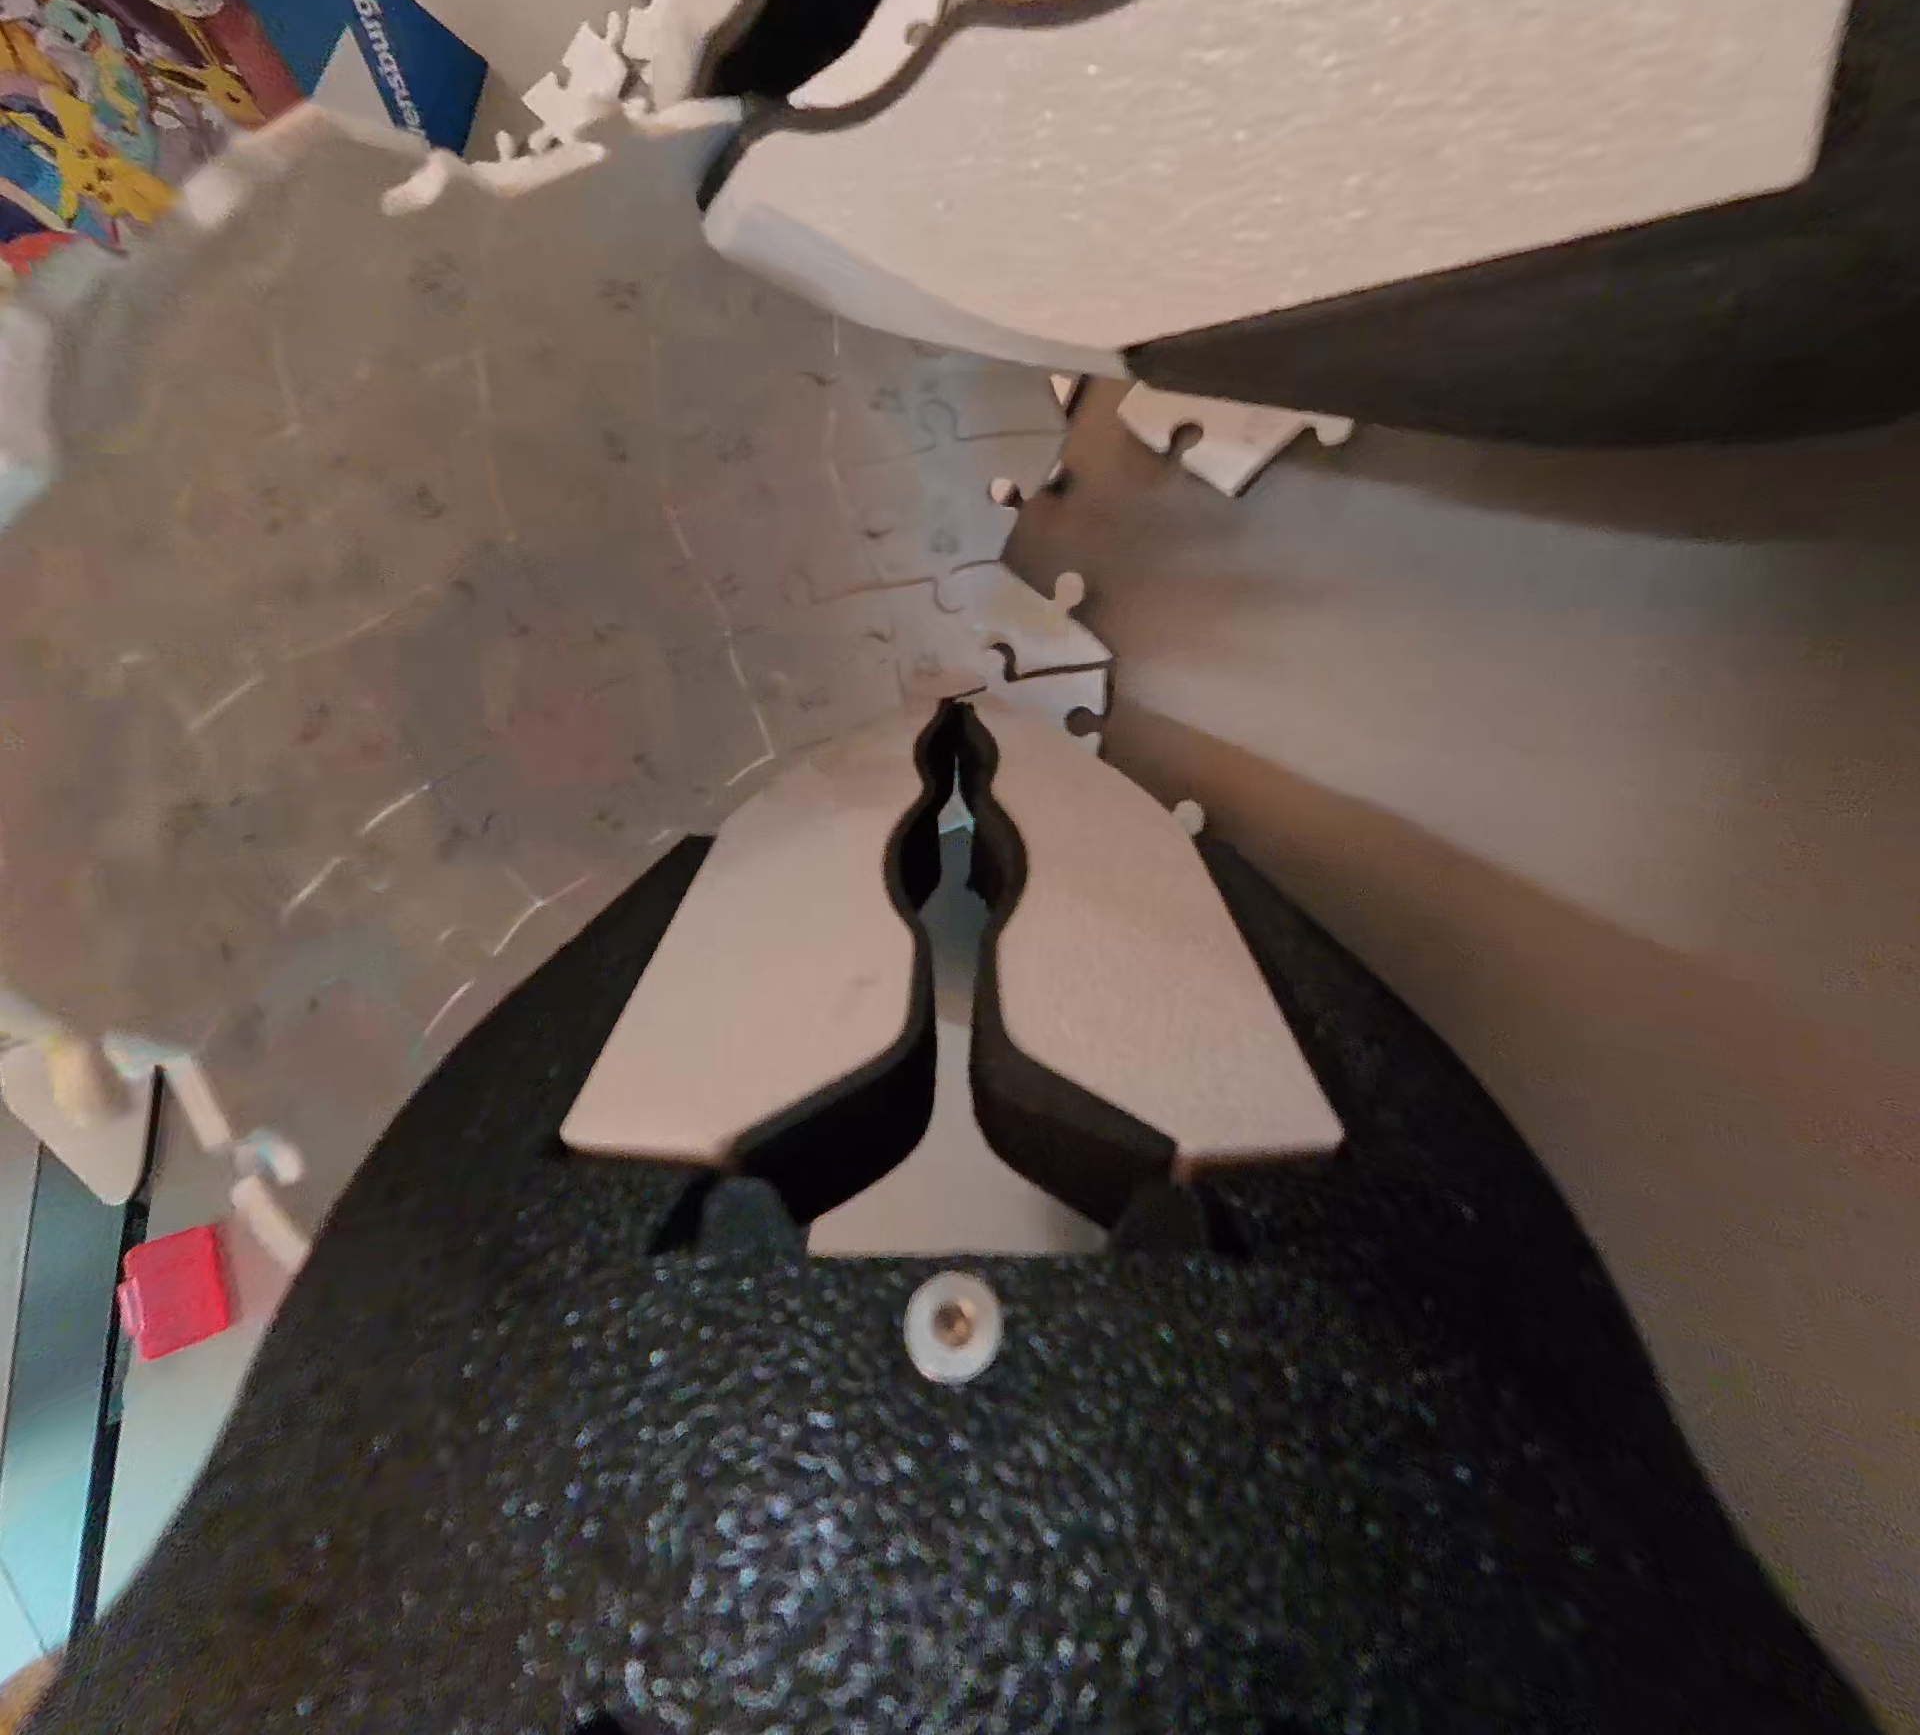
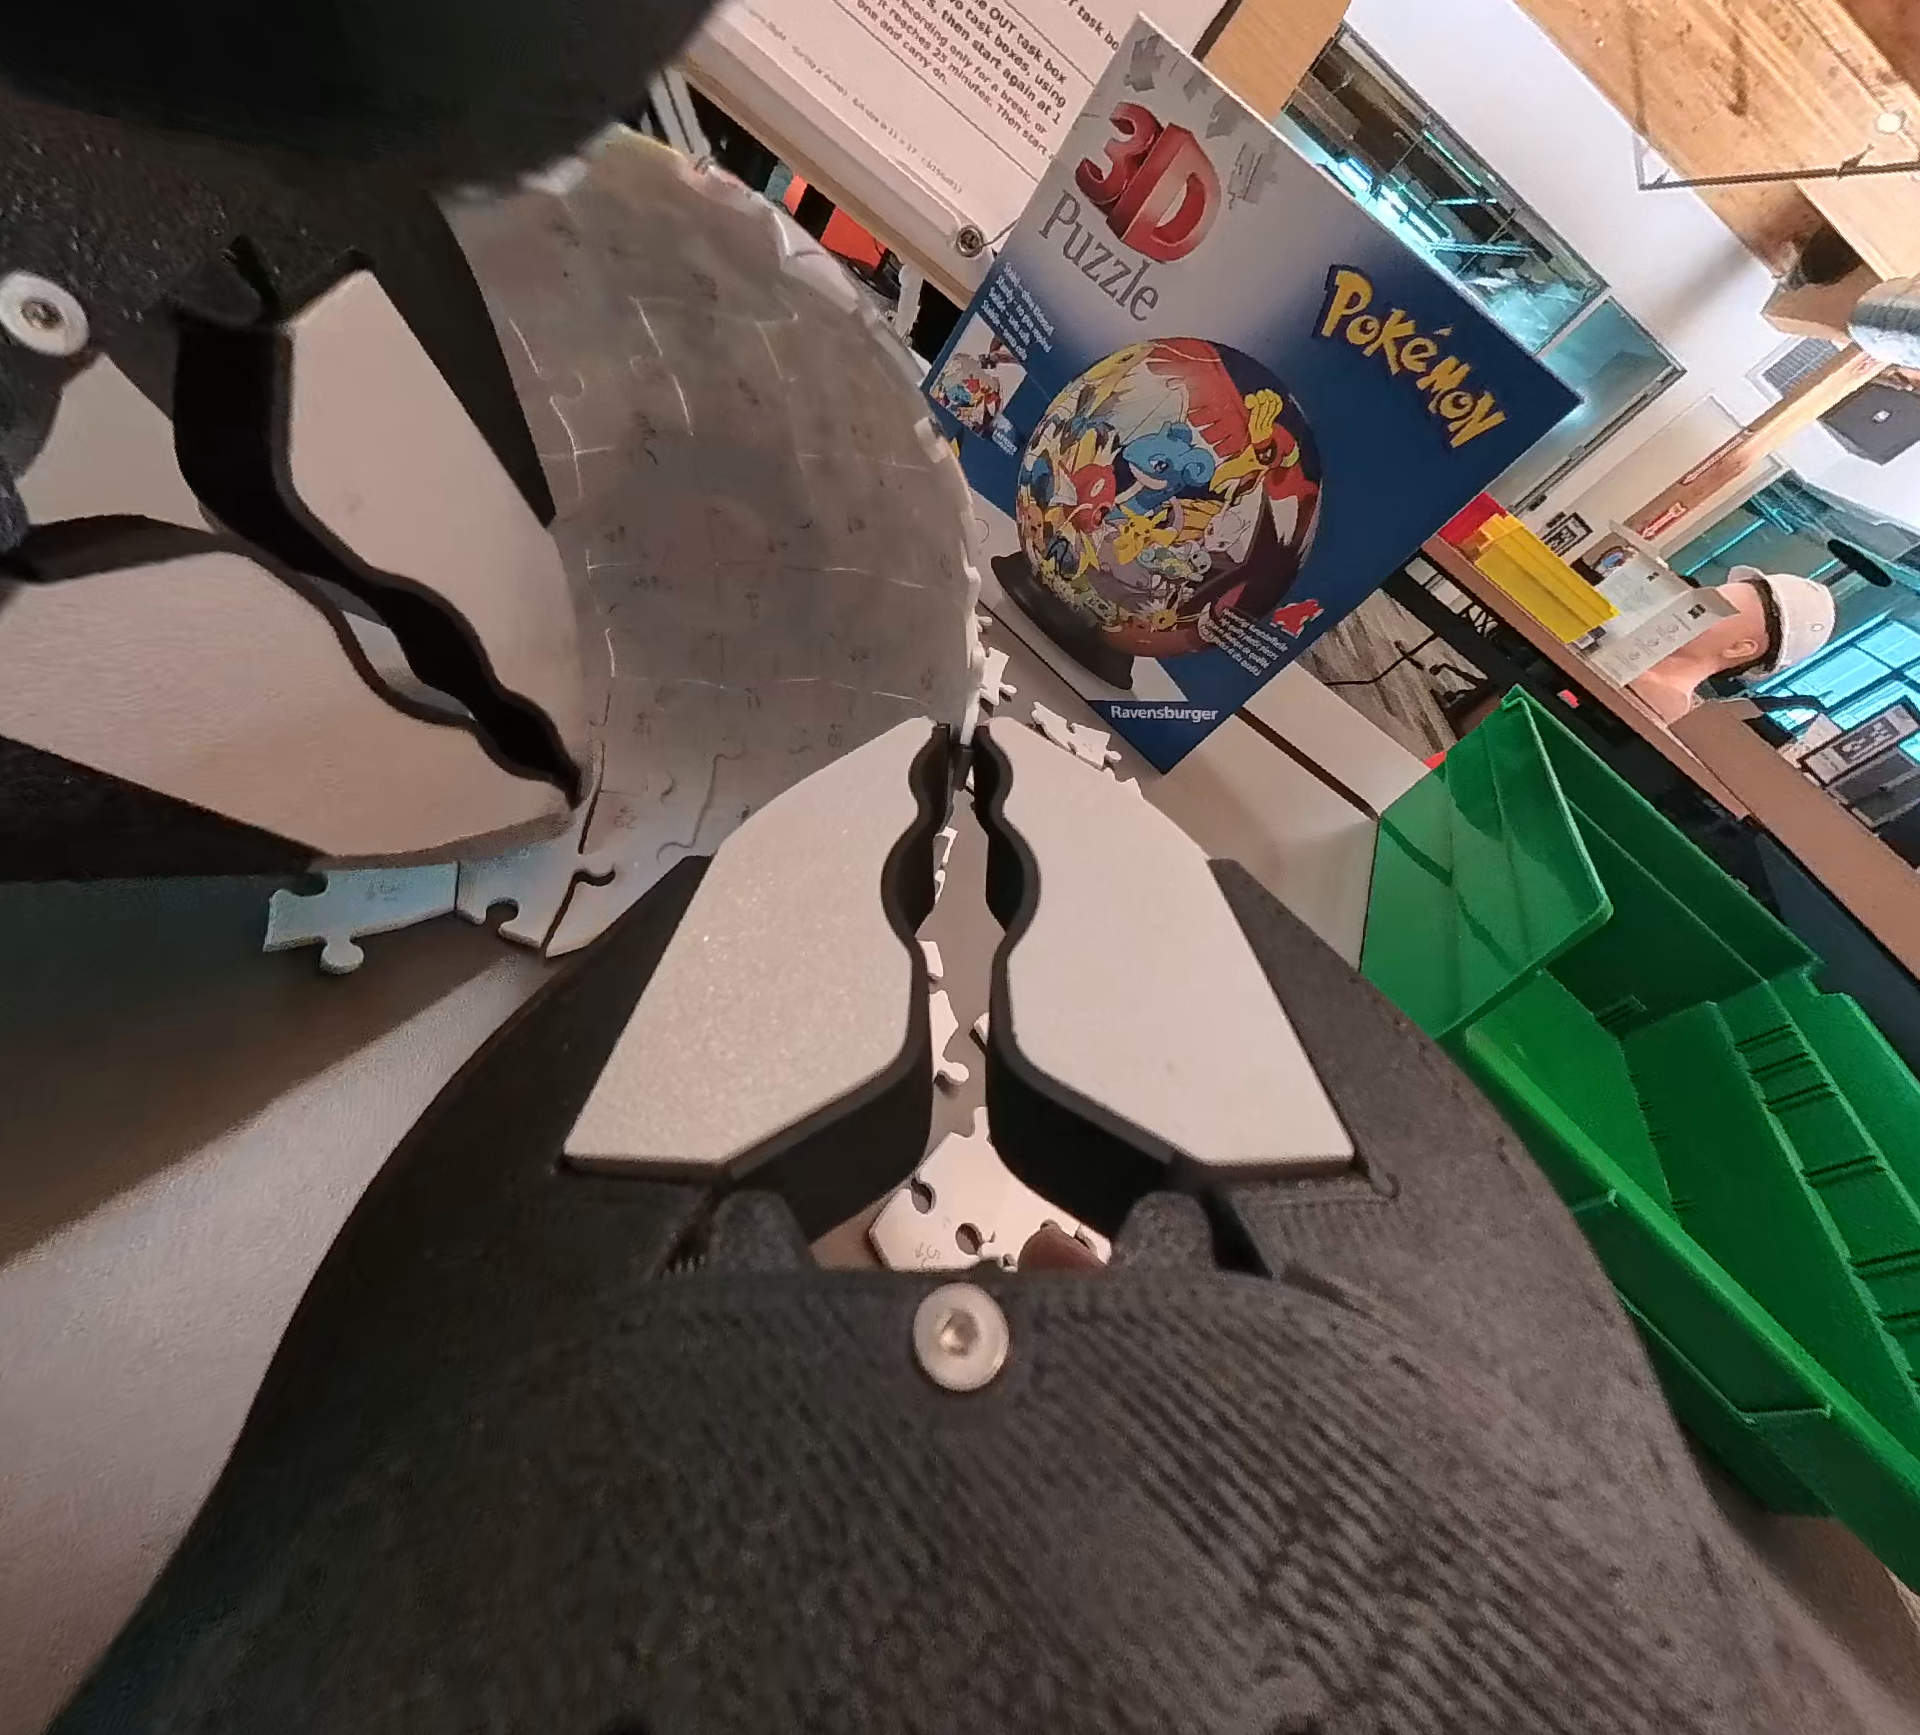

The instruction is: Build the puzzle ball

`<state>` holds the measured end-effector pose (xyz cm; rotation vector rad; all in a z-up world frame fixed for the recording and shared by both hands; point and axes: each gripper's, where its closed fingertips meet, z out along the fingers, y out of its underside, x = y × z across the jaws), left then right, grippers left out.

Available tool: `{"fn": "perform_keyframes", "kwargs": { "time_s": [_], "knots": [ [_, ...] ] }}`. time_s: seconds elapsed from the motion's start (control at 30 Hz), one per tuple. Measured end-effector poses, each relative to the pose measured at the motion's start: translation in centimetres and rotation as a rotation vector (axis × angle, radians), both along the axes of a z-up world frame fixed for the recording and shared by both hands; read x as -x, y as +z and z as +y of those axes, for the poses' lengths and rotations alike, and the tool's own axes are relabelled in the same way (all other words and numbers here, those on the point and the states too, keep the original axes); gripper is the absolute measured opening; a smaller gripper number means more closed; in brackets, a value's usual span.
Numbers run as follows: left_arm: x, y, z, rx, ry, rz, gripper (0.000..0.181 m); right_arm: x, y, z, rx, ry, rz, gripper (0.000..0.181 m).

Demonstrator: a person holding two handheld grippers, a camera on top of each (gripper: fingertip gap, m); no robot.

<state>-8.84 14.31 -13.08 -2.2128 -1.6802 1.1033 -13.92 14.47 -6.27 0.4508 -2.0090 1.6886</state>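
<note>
1. The left gripper [image 1: 956,729] fingers are pinching the lower edge of the curved puzzle ball shell [image 1: 416,594].
2. The right gripper [image 2: 961,750] fingers are pinching its opposite rim above the desk [image 2: 156,1218].
3. Beyond, the puzzle box [image 2: 1247,438] is standing.

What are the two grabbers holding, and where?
Both pinch the half-built puzzle ball shell at its jagged edge: the left gripper and the right gripper each clamp the rim pieces, close together.

Both wrist cameras sit very close to the curved puzzle shell [image 1: 436,605] [image 2: 727,490], facing one another across it (each shows the opposite gripper); the right view tilts upward.
</note>
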Motion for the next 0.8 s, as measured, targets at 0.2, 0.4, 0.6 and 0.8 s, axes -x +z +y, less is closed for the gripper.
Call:
{"fn": "perform_keyframes", "kwargs": {
  "time_s": [0.2,0.4,0.6,0.8],
  "knots": [
    [-0.08,-0.66,0.03,0.005,0.011,-0.019,0.000,-0.01,0.00,-0.01,0.000,0.000,0.000,0.004],
    [-0.12,-0.74,0.10,-0.026,0.057,-0.033,0.000,-0.03,0.00,-0.03,-0.001,0.001,0.002,0.004],
    [-0.02,-0.79,0.14,-0.049,0.078,-0.030,0.000,-0.01,0.01,-0.04,0.000,0.000,0.002,0.004],
    [0.08,-0.37,0.02,-0.090,0.112,0.049,0.000,0.04,0.08,-0.04,0.004,-0.002,0.000,0.004]
  ]
}}
